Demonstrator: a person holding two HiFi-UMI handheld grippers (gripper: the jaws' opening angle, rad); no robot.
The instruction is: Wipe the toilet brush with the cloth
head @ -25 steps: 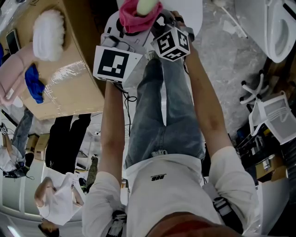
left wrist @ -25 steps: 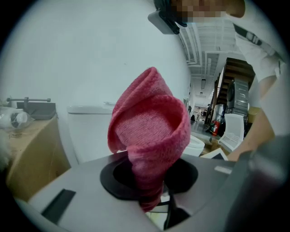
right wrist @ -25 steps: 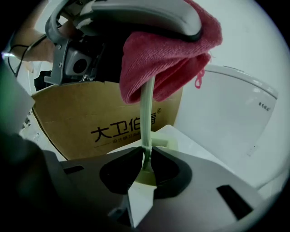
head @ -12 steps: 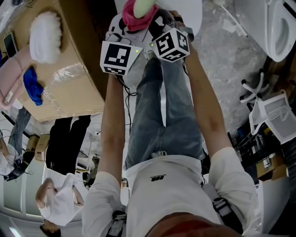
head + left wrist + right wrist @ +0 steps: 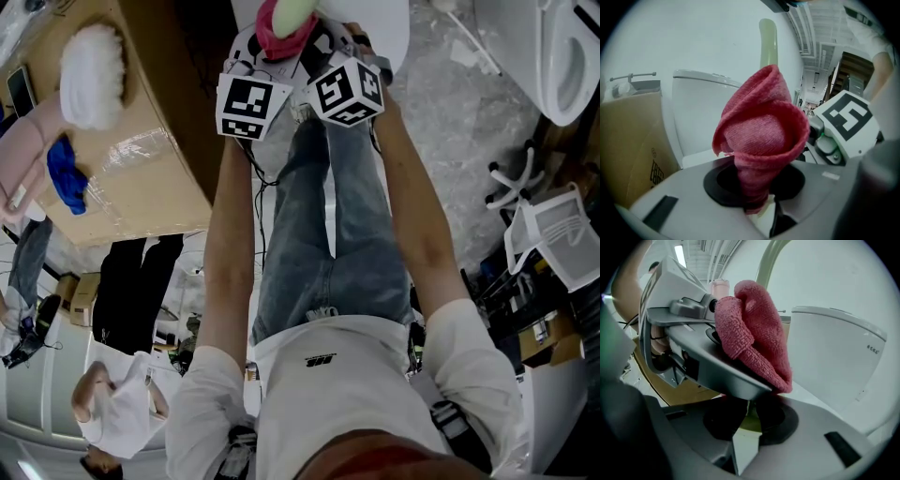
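Two grippers meet at arm's length over the person's knees, and only the left one has changed. Over the last second the left gripper (image 5: 757, 208) has sunk away from the head camera and slid a little rightward. Its marker cube (image 5: 251, 105) now looks smaller and sits just beside the right gripper's cube (image 5: 347, 91). Its jaws are clamped on the red cloth (image 5: 761, 136). The cloth is bunched into a cone around the pale green handle of the toilet brush (image 5: 768, 42), and the handle stands up out of the cloth's top.

That likely means a wiping stroke is under way, with the cloth being dragged down along the handle. Handle is still bare above the cloth, so the wipe looks unfinished.

To the right, the right gripper (image 5: 749, 425) has not moved. Its jaws stand partly closed, gripping the green handle low down and holding the brush steady and upright while the cloth travels along it. The brush head is not in view.

Both forearms reach straight out from the body, roughly parallel. Both grippers tip downward and their tips converge on the handle, the left gripper stacked just above the right. A white toilet (image 5: 701, 112) stands beyond them, with a cardboard box (image 5: 633, 136) at far left.
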